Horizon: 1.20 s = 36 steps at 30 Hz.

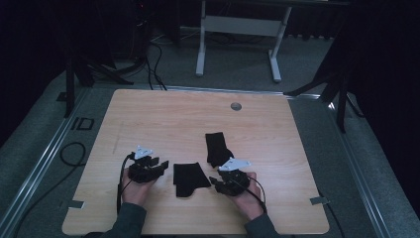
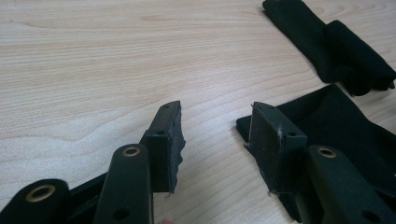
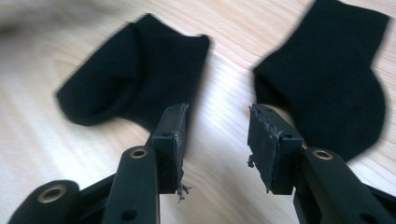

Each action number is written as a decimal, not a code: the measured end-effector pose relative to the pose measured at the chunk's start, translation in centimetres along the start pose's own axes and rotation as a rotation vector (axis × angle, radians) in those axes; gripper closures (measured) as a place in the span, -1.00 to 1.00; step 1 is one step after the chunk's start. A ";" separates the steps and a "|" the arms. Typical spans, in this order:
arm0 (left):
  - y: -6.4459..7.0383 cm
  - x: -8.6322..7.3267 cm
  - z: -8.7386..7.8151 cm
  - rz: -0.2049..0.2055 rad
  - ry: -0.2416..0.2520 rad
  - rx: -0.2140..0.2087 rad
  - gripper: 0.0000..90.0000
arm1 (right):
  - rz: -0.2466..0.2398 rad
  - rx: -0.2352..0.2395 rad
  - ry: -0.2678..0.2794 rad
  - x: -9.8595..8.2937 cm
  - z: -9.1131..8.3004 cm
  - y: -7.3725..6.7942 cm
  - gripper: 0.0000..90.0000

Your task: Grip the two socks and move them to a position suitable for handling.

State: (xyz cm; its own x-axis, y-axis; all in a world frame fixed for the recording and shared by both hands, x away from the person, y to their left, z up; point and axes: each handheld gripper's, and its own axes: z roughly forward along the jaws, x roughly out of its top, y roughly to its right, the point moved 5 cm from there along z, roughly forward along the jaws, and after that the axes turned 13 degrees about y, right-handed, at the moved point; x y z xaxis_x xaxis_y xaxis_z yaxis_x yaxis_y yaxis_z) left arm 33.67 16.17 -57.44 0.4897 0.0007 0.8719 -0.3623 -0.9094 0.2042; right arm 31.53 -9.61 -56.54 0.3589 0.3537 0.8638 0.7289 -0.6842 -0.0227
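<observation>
Two black socks lie on the wooden table (image 1: 148,119). The flat sock (image 1: 187,178) (image 2: 345,126) (image 3: 140,70) rests between my two grippers. A folded sock (image 1: 217,148) (image 2: 336,46) (image 3: 336,74) lies a little farther back, just beyond my right gripper. At the flat sock's left edge my left gripper (image 1: 162,165) (image 2: 215,109) stands open, its right jaw over the sock's corner. My right gripper (image 1: 214,181) (image 3: 217,109) is open too, on bare wood close to both socks, and points at the gap between them. Both are empty.
A round grey grommet (image 1: 236,106) sits near the table's far edge. Bare wood stretches across the back and left of the table. On the floor behind stand a white desk frame (image 1: 200,44), dark stands and cables (image 1: 153,64).
</observation>
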 end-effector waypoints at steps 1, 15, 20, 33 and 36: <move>0.0 0.0 0.0 0.001 -0.001 0.002 0.21 | -0.003 0.005 -0.001 0.1 0.1 -0.3 0.25; -0.1 0.0 -0.2 -0.002 0.002 0.005 0.20 | -0.020 0.143 -0.083 1.4 4.6 -4.9 0.15; -0.1 0.0 -0.1 0.002 0.001 0.005 0.20 | -0.012 0.170 -0.110 1.4 5.3 -5.2 0.39; 0.4 0.0 -0.1 0.015 -0.002 -0.017 0.28 | 0.010 0.221 -0.043 3.4 3.3 -5.4 0.87; 0.8 -0.1 0.0 0.029 -0.006 -0.032 0.33 | 0.011 0.222 -0.019 4.2 2.3 -5.1 0.87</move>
State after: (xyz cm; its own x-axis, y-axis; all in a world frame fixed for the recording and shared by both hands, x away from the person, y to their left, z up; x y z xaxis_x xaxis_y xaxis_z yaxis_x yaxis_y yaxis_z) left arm 33.32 15.46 -57.36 0.4833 -0.0277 0.8750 -0.4011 -0.8955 0.1932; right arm 30.67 -3.21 -53.98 0.3771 0.3600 0.8534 0.8346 -0.5316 -0.1445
